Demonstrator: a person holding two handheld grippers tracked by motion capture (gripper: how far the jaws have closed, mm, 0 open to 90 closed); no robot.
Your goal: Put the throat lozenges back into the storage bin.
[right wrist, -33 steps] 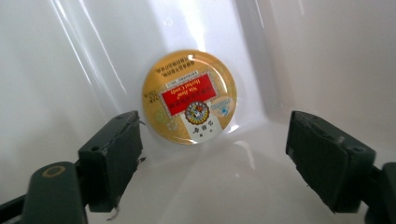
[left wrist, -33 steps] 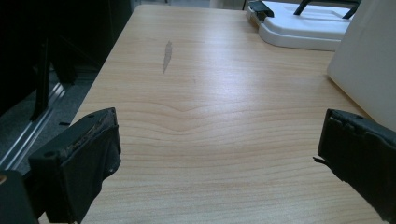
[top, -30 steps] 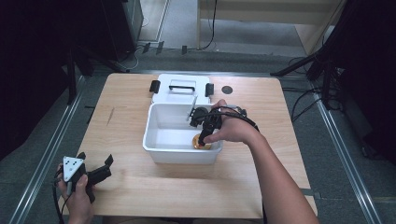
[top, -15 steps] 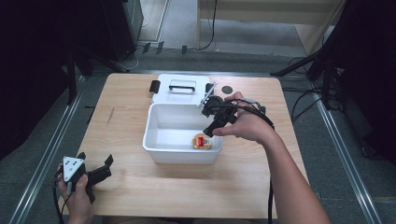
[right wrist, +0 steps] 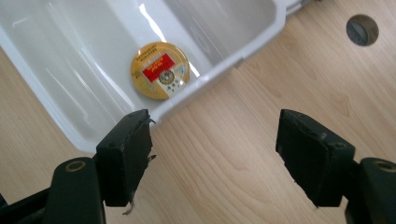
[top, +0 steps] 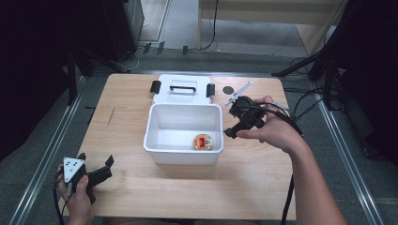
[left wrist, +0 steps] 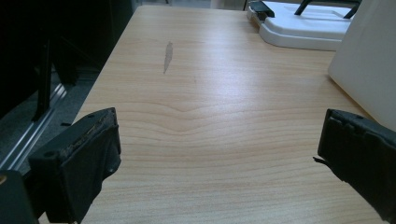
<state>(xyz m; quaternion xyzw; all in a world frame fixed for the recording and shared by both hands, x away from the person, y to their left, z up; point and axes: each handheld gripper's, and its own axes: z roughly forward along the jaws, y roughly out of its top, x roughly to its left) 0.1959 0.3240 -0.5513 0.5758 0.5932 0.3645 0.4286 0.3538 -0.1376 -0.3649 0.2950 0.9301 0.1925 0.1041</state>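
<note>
Your right gripper [right wrist: 212,154] spread and empty beside the white bin [top: 159,150], round tin [top: 202,141] inside, your left gripper [left wrist: 219,158] spread over the table [left wrist: 210,116].

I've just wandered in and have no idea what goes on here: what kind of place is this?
Probably a lab or workshop set up for recording handling tasks. A lone wooden table stands between metal floor rails, cables trail around it, and a person works a hand-held gripper beside a white bin.
</note>
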